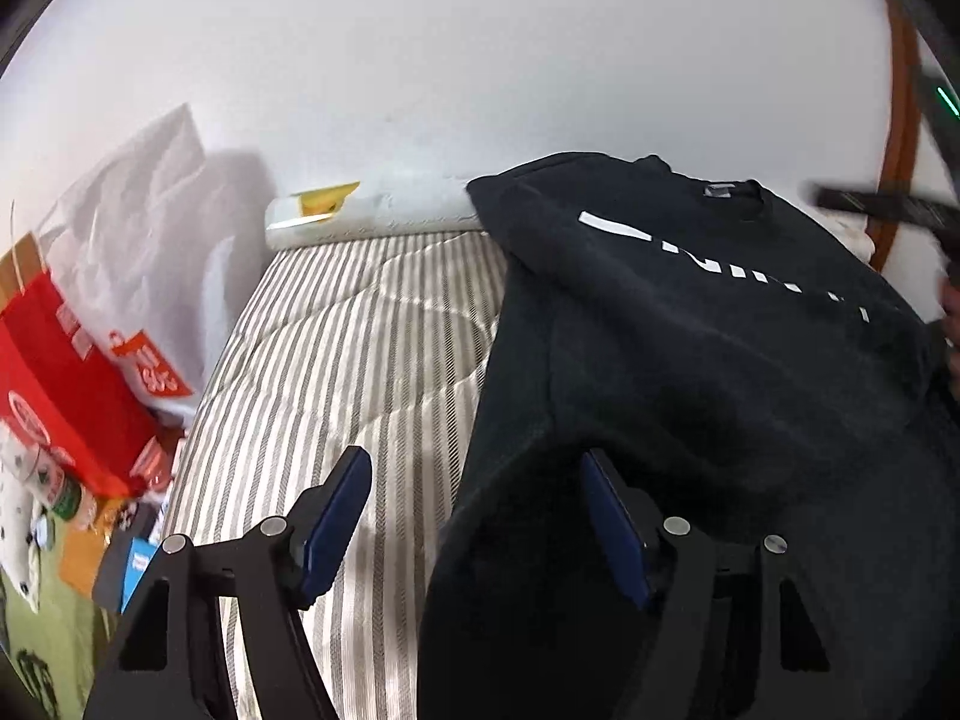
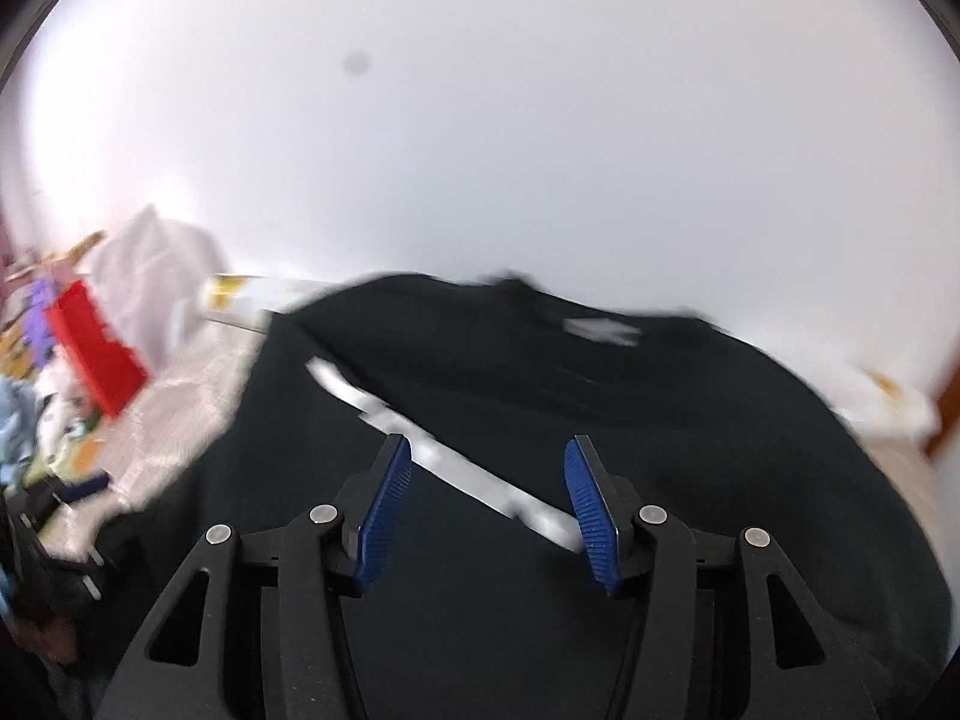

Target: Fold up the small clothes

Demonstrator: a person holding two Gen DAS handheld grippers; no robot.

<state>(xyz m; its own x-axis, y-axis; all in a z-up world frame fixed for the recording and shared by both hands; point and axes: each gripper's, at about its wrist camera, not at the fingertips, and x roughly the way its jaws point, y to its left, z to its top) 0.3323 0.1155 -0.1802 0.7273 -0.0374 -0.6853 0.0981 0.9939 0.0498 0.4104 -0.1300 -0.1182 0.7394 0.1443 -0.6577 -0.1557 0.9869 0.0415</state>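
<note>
Both the left gripper (image 1: 474, 516) and right gripper (image 2: 487, 507) hover released, jaws apart, over a black shirt (image 1: 690, 348) on the striped mattress (image 1: 360, 330).

Lettering, mostly unreadable
White print across black T-shirt (image 1: 690, 324) chest (cut off, illegible); white marks on red box (image 1: 66, 372) blurred.

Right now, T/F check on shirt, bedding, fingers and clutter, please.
1. The shirt is black with white print. True.
2. The left gripper has shirt fabric pinched between its fingers. False: they stand apart, with striped bedding showing in the gap.
3. A red box sits left of the bedding. True.
4. The right gripper is shut. False: its fingers stand apart over the shirt.
5. The shirt lies neck toward the wall. True.
</note>
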